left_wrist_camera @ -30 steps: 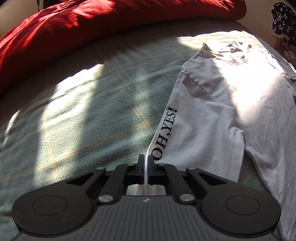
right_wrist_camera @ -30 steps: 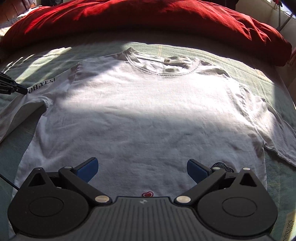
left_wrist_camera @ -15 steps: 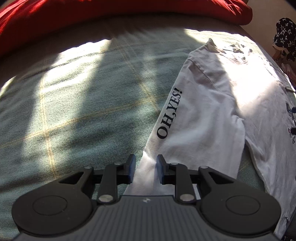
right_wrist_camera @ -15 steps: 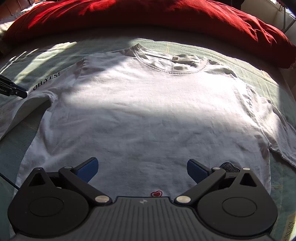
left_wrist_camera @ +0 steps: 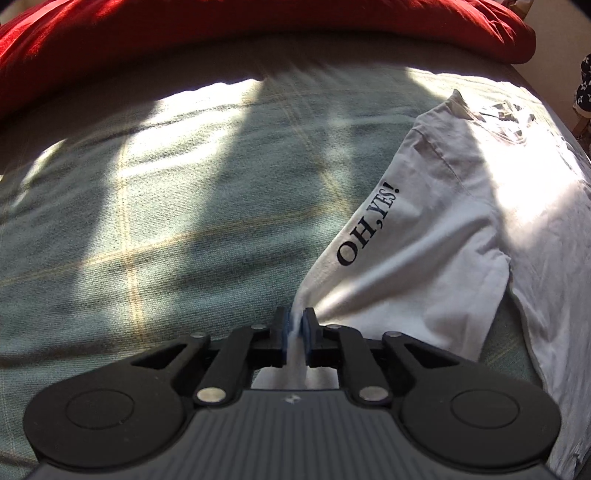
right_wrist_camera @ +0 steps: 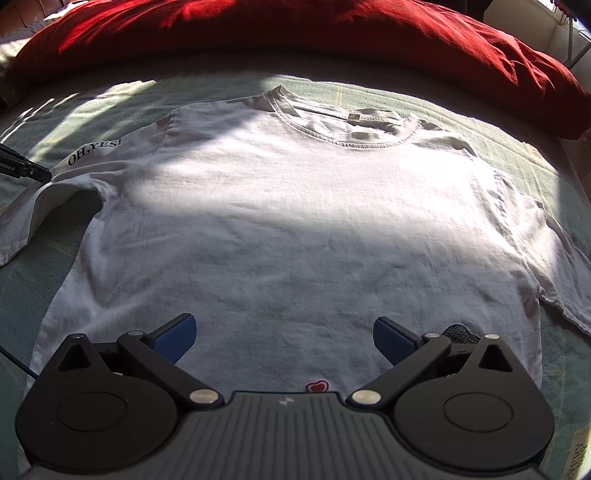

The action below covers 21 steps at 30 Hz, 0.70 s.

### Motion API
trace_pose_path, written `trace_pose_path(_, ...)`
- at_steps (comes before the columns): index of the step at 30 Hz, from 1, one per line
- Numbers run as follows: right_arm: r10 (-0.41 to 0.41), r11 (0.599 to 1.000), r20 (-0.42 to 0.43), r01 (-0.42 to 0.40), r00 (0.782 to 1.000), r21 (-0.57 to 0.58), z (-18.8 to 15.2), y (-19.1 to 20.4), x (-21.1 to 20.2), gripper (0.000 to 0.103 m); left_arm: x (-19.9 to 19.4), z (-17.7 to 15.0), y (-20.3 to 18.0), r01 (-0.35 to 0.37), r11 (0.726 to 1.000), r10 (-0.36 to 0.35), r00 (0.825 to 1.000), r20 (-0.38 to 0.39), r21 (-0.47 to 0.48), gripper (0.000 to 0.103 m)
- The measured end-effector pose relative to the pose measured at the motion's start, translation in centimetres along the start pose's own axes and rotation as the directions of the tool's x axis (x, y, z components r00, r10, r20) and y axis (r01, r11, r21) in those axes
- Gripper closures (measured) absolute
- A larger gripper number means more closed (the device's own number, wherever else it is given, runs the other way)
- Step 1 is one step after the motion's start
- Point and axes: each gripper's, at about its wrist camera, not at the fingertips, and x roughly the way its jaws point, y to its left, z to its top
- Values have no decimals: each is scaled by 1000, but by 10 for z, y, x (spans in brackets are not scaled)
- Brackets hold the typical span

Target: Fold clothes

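A white T-shirt (right_wrist_camera: 295,221) lies flat, front up, on a green checked bed cover, collar toward the far side. Its left sleeve (left_wrist_camera: 406,266) carries black "OH,YES!" lettering. My left gripper (left_wrist_camera: 295,325) is shut on the hem edge of that sleeve, with cloth bunched between the pads; its tip also shows in the right wrist view (right_wrist_camera: 33,171). My right gripper (right_wrist_camera: 282,334) is open wide and empty, hovering over the shirt's lower hem near a small red heart print (right_wrist_camera: 316,386).
A red duvet (right_wrist_camera: 295,33) is heaped along the far side of the bed. The green checked bed cover (left_wrist_camera: 147,221) stretches left of the shirt. A dark patterned item (left_wrist_camera: 583,85) sits off the bed at the far right.
My left gripper was shut on the sleeve edge, opened half a second ago, and has shut again on the sleeve hem, pulling the cloth taut. My right gripper stayed open, drifting slightly.
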Motion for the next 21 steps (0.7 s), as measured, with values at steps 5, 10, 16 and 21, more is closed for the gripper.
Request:
trace_pose_path(5, 1, 1000, -2, -1, 1000, -5, -1, -1, 0, 0, -22, -27, 15, -20, 998, 20, 1000, 6, -55, 65)
trace_pose_path(10, 10, 1000, -4, -10, 1000, 3, 0, -1, 3, 0, -40, -69, 29, -109, 994, 108, 993, -43, -7, 56)
trace_pose_path(16, 17, 999, 7, -17, 1000, -37, 5, 3, 3, 0, -57, -105, 49, -106, 991, 101, 992, -71, -78, 50)
trace_pose_path(21, 29, 998, 16, -28, 999, -48, 8, 7, 2, 0, -64, -116, 40, -153, 984, 148, 987, -64, -86, 93)
